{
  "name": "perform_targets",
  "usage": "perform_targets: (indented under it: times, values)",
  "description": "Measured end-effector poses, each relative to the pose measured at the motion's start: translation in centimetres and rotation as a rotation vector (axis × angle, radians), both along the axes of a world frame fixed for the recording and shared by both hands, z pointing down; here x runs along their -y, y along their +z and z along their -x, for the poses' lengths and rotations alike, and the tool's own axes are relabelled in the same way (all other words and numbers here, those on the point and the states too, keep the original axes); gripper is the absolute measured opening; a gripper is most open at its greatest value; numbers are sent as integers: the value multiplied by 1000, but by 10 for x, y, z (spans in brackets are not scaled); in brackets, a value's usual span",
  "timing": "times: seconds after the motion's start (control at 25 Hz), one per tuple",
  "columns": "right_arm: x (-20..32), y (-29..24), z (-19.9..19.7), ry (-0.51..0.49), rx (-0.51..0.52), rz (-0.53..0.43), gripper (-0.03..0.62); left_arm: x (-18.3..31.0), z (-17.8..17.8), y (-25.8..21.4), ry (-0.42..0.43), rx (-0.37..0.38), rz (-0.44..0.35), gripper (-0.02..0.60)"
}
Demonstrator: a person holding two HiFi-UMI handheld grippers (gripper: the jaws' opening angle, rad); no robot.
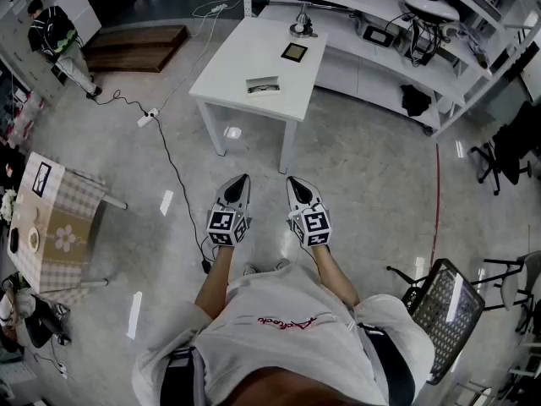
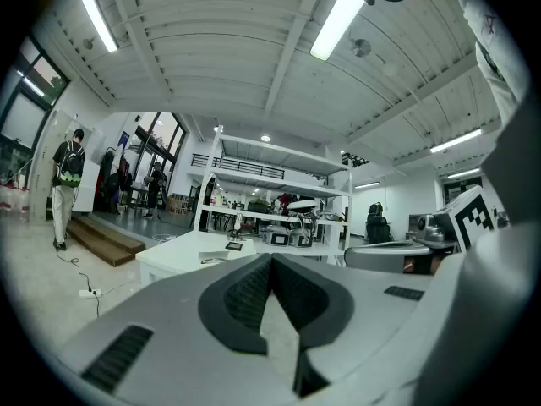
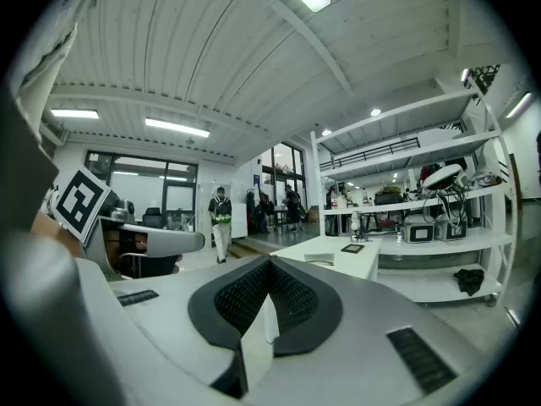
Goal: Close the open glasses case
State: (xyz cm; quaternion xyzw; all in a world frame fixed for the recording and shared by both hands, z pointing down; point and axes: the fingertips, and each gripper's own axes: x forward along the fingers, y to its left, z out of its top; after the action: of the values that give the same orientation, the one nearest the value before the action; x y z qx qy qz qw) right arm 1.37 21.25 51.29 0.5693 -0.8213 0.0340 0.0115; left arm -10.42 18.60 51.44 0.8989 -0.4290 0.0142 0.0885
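The open glasses case lies near the front edge of a white table, well ahead of both grippers. It shows small and far off in the left gripper view and the right gripper view. My left gripper and right gripper are held side by side over the floor, pointing at the table. In each gripper view the dark pads meet at the tips with nothing between them, so both are shut and empty.
A dark square item and a small lamp-like object stand further back on the table. Shelving runs behind it. A checked side table is at left, a mesh chair at right, a cable and power strip on the floor.
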Motion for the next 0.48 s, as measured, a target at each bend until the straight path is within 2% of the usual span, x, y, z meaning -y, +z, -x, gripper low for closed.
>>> perform_targets:
  times: [0.16,0.48]
  values:
    - [-2,2,8,-1,4,10,26,-5,5,3,-11,-11,12,23]
    - [-4,-4,12,-6,21,-15,28,-6,2,6,11,19,5,23]
